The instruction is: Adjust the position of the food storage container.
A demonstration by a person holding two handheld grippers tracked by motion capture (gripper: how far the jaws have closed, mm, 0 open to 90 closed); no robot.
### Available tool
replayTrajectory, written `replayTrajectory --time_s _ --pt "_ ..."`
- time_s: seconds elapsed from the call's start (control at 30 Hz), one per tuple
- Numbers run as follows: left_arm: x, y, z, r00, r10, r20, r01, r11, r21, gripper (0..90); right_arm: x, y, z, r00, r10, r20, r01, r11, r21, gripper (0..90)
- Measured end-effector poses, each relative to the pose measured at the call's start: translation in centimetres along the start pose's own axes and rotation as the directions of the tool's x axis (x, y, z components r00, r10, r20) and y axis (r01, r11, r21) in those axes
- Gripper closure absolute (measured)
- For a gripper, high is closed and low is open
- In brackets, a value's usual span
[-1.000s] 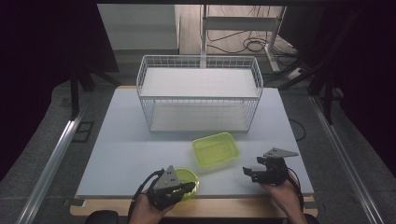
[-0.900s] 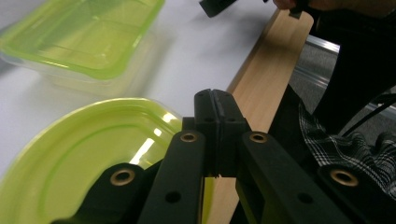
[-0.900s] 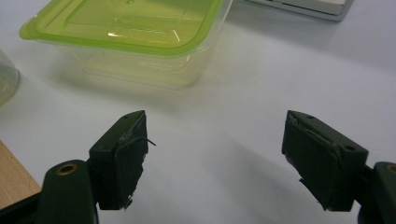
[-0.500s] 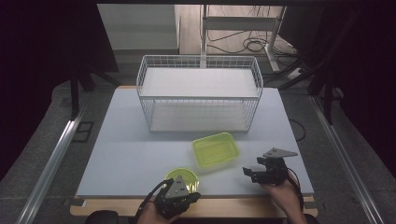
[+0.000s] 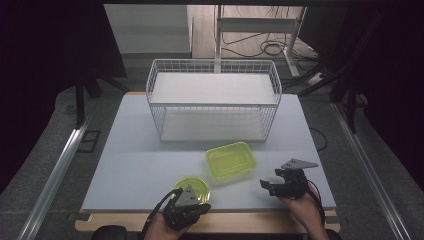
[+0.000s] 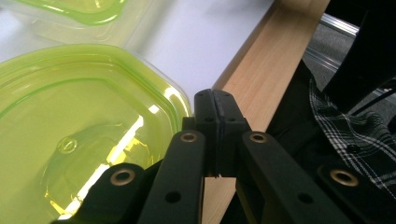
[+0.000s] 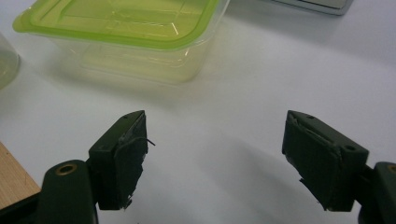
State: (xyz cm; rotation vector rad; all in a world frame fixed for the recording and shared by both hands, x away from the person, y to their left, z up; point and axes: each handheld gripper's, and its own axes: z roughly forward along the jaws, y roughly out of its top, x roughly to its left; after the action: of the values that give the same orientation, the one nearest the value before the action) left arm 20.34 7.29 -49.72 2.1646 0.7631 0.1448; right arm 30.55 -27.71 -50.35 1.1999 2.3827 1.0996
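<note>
The left tool (image 5: pixel 186 207) sits at the near edge of the desk (image 5: pixel 135 165), its jaws pressed together with nothing visible between them; in the left gripper view they meet just off the rim of the round green container (image 6: pixel 70 135), above the wooden desk edge. That container stands on the desk just left of and nearer than the rectangular green container (image 5: pixel 231 160), which lies in front of the wire basket (image 5: pixel 214 100). The right tool (image 5: pixel 280 187) rests to the right of the rectangular container, its jaws spread wide and empty over bare desk, the box ahead of them in the right gripper view.

The step in hand looks like the approach to a pick, probably for loading the basket, though which container goes first is hard to tell. Next, the left tool would need to open and take the round container's rim, or the right tool to move forward and straddle the box's wall.
</note>
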Motion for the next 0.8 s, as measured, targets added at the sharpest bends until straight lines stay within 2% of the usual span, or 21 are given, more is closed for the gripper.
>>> replayTrajectory --time_s 0.27,0.6,0.8 --pt "1.4 -0.4 -0.7 0.9986 -0.046 -0.026 0.046 0.9989 -0.009 89.8 0.0 0.0 0.1 1.0 -0.005 -0.001 0.005 1.0 0.006 23.0" --pt "2.9 -0.8 -1.5 0.9948 -0.078 -0.065 0.078 0.9969 -0.013 89.8 0.0 -0.1 0.1 1.0 -0.007 0.0 0.007 1.0 0.008 22.9" --pt "4.0 -1.1 -1.9 0.9899 -0.11 -0.09 0.108 0.9938 -0.028 89.8 0.0 0.0 0.1 0.9999 -0.012 -0.001 0.012 1.0 0.008 22.9"
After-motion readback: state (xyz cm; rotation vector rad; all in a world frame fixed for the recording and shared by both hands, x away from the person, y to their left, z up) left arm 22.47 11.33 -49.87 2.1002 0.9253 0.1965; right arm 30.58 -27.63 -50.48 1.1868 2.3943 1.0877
